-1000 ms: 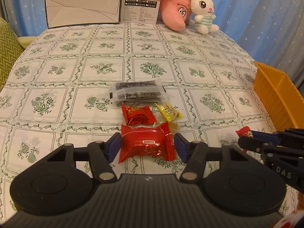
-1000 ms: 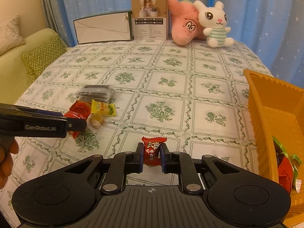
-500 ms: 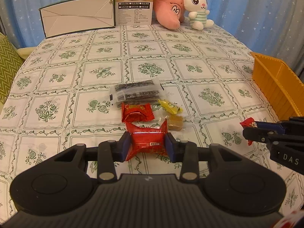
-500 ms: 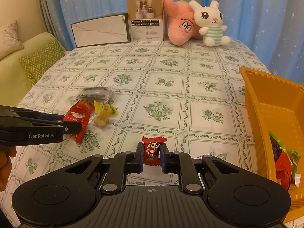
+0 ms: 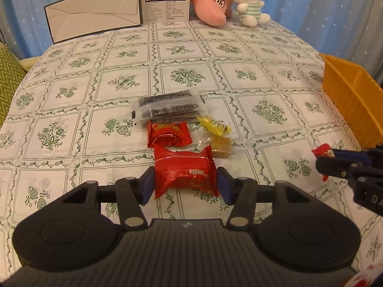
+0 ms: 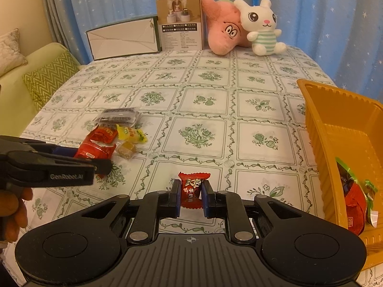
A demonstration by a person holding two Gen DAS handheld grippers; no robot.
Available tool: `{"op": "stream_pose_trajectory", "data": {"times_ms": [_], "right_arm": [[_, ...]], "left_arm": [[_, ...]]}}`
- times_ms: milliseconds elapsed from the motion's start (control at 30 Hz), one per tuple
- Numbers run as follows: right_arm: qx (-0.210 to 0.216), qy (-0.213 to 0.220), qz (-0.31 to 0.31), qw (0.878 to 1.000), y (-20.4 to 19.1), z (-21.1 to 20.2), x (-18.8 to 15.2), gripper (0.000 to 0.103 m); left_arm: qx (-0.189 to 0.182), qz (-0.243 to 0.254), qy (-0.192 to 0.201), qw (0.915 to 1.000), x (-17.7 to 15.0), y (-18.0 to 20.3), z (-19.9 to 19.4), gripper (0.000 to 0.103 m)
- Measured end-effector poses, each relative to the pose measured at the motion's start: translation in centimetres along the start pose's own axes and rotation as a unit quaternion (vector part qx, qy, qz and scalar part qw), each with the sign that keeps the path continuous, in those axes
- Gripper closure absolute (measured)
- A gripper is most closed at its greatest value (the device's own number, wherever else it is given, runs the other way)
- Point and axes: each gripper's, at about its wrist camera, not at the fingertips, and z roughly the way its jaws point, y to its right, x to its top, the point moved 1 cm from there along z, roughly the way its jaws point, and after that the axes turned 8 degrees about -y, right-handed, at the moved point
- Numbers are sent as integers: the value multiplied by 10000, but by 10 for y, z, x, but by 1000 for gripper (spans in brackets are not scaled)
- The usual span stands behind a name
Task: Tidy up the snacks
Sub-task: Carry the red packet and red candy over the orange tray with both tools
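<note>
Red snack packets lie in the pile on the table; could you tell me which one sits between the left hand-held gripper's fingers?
The larger red foil packet, nearest the camera; the smaller red packet lies just beyond it, outside the fingers.

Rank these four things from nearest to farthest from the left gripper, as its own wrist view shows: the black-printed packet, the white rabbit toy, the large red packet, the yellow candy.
1. Large red packet, between the opening jaws of the left gripper.
2. Yellow candy, just beyond, slightly right.
3. Black-printed packet, a little farther, slightly left.
4. White rabbit toy, at the table's far edge.

"GenRobot.AI" on the left gripper
</note>
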Motion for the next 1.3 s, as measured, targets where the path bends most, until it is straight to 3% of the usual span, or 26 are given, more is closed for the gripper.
{"op": "stream_pose_trajectory", "data": {"times_ms": [233,700,1300], "right_arm": [[-4,18,45,10000,3,-3,0,85],[26,197,82,9998,-3,-35,-6,85],[-302,480,553,9969,25,-121,-33,85]], "left_arm": [[109,-50,170,9998,-6,-1,-10,63],[70,-266,515,9983,-27,12,-71,63],[-353,-61,866,9956,-39,76,-142,63]]}}
